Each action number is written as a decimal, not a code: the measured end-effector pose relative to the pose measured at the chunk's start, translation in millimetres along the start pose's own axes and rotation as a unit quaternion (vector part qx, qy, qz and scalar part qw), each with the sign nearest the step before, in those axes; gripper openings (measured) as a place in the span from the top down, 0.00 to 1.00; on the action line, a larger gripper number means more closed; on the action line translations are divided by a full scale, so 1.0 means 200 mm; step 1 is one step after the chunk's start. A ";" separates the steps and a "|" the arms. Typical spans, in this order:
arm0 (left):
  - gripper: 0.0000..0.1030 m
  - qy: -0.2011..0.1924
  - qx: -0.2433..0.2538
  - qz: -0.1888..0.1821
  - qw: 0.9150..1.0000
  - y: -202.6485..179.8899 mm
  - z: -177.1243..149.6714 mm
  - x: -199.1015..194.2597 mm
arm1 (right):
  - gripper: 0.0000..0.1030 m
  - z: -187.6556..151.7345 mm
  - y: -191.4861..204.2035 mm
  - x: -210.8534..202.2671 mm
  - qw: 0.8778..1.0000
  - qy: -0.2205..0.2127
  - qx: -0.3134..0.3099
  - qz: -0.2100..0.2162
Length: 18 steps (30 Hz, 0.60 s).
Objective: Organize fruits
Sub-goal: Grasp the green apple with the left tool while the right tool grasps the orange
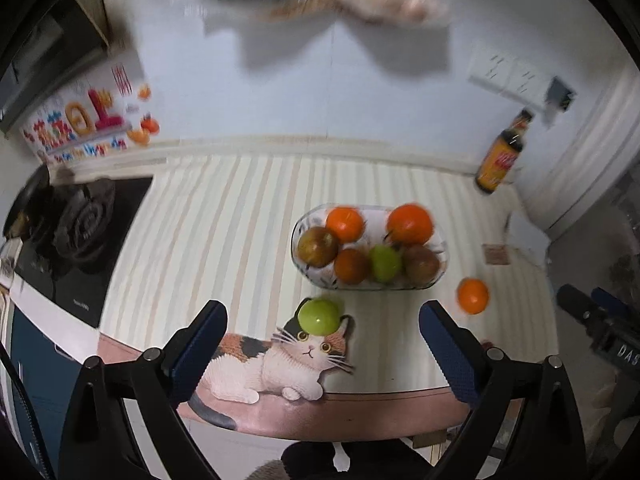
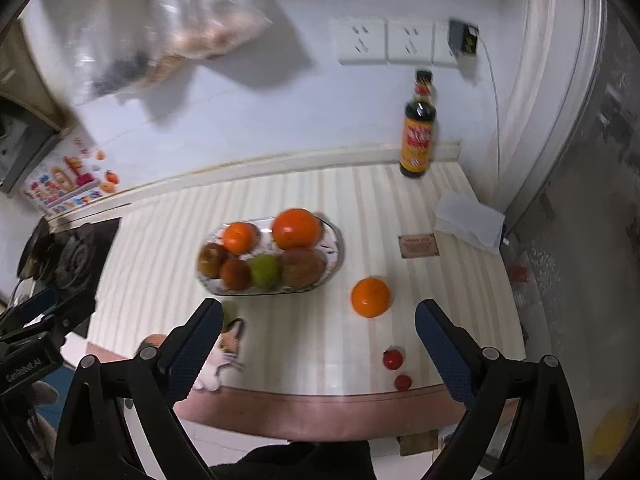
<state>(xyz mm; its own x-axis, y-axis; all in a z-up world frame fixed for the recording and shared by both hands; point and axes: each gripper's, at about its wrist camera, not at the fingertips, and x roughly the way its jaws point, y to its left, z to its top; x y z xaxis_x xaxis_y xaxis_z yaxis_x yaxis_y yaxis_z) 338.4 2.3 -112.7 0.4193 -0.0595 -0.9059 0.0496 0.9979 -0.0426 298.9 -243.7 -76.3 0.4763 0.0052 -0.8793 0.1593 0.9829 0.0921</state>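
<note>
A glass bowl (image 1: 440,276) (image 2: 336,256) on the striped counter holds several fruits: oranges, brownish fruits and a green one. A loose green fruit (image 1: 319,317) lies in front of the bowl on a cat picture, just ahead of my open, empty left gripper (image 1: 323,350). A loose orange (image 2: 370,297) (image 1: 473,295) lies right of the bowl, ahead of my open, empty right gripper (image 2: 319,350). Two small red fruits (image 2: 393,359) sit near the counter's front edge between the right fingers. The green fruit is mostly hidden behind the right gripper's left finger (image 2: 192,354).
A dark sauce bottle (image 2: 417,136) (image 1: 500,158) stands at the back wall under wall sockets (image 2: 386,40). A gas stove (image 1: 76,228) is at the left. White paper (image 2: 468,218) and a small card (image 2: 418,245) lie at the right. A plastic bag (image 2: 172,36) hangs above.
</note>
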 end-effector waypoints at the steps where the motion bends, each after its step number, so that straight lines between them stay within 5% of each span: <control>1: 0.04 0.016 -0.001 0.001 1.000 0.01 0.01 0.07 | 0.04 0.01 -0.03 0.07 1.000 0.009 0.007 0.001; 10: 0.04 0.144 -0.055 -0.010 0.988 0.11 -0.03 0.64 | 0.04 -0.01 -0.32 0.84 0.989 0.127 0.071 0.007; 18: 0.04 0.219 -0.046 0.010 0.975 0.06 -0.08 0.98 | 0.05 -0.07 -0.40 1.19 0.978 0.179 0.105 0.019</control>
<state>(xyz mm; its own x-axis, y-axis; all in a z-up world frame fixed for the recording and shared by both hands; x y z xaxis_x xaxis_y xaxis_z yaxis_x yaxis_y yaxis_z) 406.9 3.3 -297.2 -0.0094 -0.0428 -0.9990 -0.0453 0.9981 -0.0423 388.4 -319.3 -300.1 0.1580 0.1410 -0.9773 0.3390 0.9218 0.1878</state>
